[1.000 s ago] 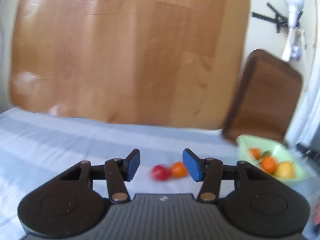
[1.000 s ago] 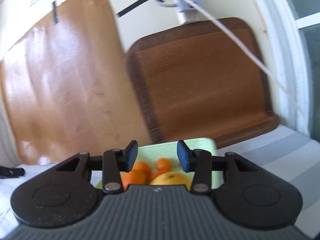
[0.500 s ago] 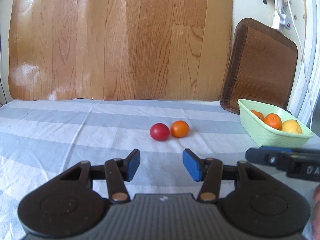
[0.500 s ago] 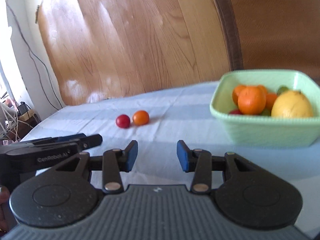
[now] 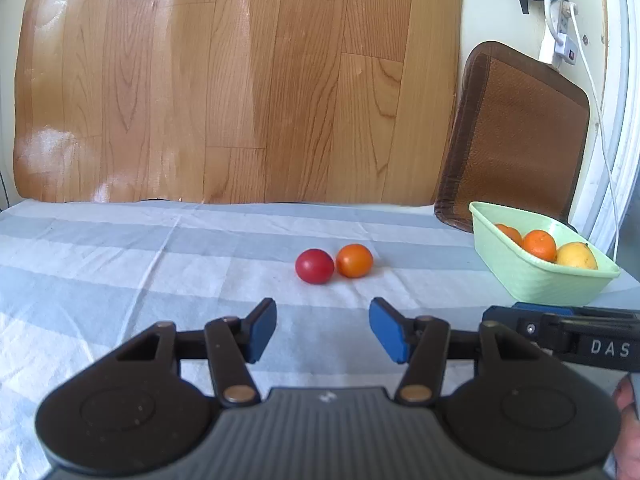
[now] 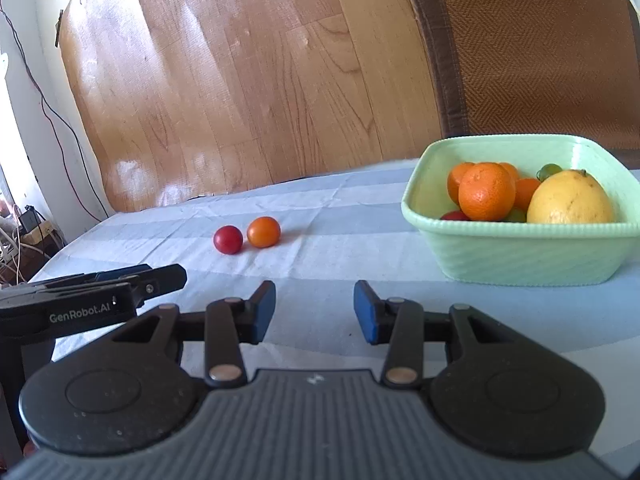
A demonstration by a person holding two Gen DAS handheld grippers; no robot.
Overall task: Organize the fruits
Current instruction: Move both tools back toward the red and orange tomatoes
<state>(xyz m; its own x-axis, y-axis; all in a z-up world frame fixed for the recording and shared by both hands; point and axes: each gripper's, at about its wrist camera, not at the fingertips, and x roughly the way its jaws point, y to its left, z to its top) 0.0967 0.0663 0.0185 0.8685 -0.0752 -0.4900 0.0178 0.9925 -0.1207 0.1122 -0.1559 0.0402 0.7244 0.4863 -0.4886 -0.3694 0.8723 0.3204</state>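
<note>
A red tomato point(image 5: 314, 266) and a small orange fruit point(image 5: 354, 260) lie side by side, touching, on the pale striped cloth; both also show in the right wrist view, the tomato point(image 6: 228, 239) left of the orange fruit point(image 6: 263, 232). A light green bowl point(image 5: 536, 280) at the right holds oranges and a lemon; it shows in the right wrist view point(image 6: 520, 258) too. My left gripper point(image 5: 322, 329) is open and empty, short of the two fruits. My right gripper point(image 6: 314, 311) is open and empty, front-left of the bowl.
A wooden board point(image 5: 240, 80) leans against the wall behind the table. A brown woven mat point(image 5: 516, 136) stands behind the bowl. A white cable point(image 5: 596, 100) hangs at the far right. The table's left edge point(image 6: 60, 256) drops off to cables below.
Both grippers pulled back and tilted down from the wall and bowl; the table, the two loose fruits and the bowl came into steady view. Both jaws stayed open.
</note>
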